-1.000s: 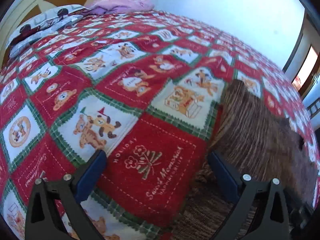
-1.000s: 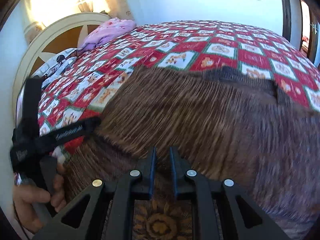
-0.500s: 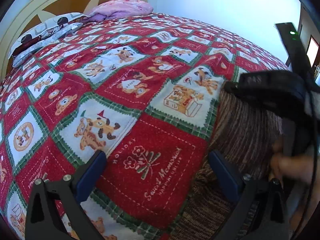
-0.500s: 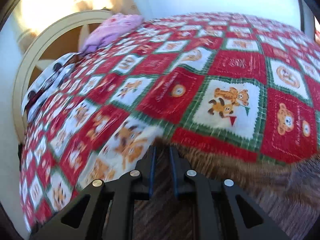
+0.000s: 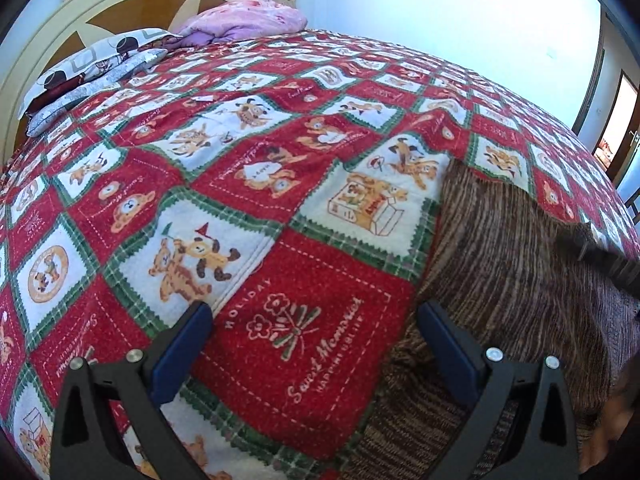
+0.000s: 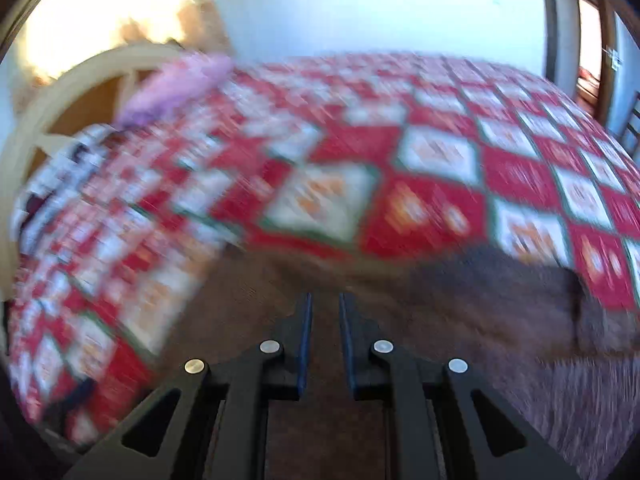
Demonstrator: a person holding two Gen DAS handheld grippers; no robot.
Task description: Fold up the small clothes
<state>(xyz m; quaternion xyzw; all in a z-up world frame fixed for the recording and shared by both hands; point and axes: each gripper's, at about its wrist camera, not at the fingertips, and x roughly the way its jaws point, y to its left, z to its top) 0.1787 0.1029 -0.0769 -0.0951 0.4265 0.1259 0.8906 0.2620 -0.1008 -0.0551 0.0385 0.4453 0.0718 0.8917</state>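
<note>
Your left claw [image 5: 312, 344] stands wide open at the bottom of the left wrist view, its two blue-padded fingers [image 5: 182, 354] far apart and holding nothing. The left finger hovers over the bedspread [image 5: 240, 168]; the right one lies against the edge of the brown garment [image 5: 512, 264].

Your right claw [image 6: 323, 340] is nearly closed, with only a narrow slot between its blue-edged pads. Brown fabric fills that slot and the frame below it, but the right wrist view is blurred, so you cannot tell whether the pads pinch the cloth or only hang above it.

The garment is a ribbed knit, streaked in dark brown and tan lines. It lies on the bed in the lower right of the left wrist view, with a straight edge at its left side. In the right wrist view it [image 6: 460, 300] spreads across the lower half of the frame.

The bedspread is a soft, fleecy patchwork of red and white squares bordered in green plaid, printed with teddy bears. A pink bundle of cloth [image 5: 244, 20] and patterned pillows [image 5: 96, 64] sit at the upper left, against a curved cream and wood headboard [image 5: 120, 0]. A plain pale wall [image 5: 440, 8] fills the upper right.
</note>
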